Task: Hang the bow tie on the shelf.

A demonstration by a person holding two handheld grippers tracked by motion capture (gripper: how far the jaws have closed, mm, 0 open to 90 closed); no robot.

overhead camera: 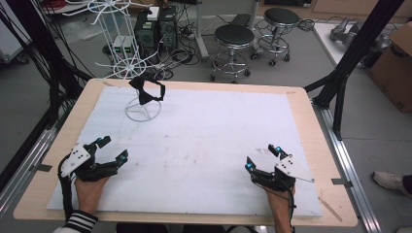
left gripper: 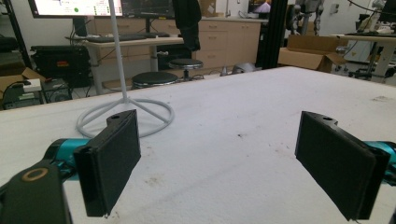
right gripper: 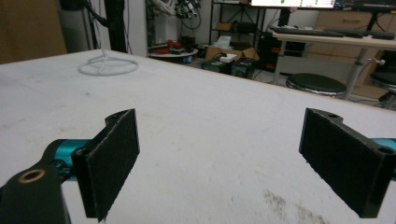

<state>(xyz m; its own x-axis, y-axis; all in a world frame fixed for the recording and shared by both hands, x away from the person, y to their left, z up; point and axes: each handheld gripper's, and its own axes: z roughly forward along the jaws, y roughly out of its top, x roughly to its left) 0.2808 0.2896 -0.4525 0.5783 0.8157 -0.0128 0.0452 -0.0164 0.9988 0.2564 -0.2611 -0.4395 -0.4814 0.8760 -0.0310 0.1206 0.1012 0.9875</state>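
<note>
Two grippers parked, jaws wide apart, nothing held.

My left gripper [overhead camera: 111, 149] rests at seven o'clock and my right gripper [overhead camera: 261, 158] at five o'clock on the white foam-covered table [overhead camera: 204, 141], I judge as a neutral ready pose. At eleven o'clock the black fabric bow tie [overhead camera: 145, 90] hangs on the white wire stand [overhead camera: 143, 110], well apart from both, probably raised there for easy reach.
</note>
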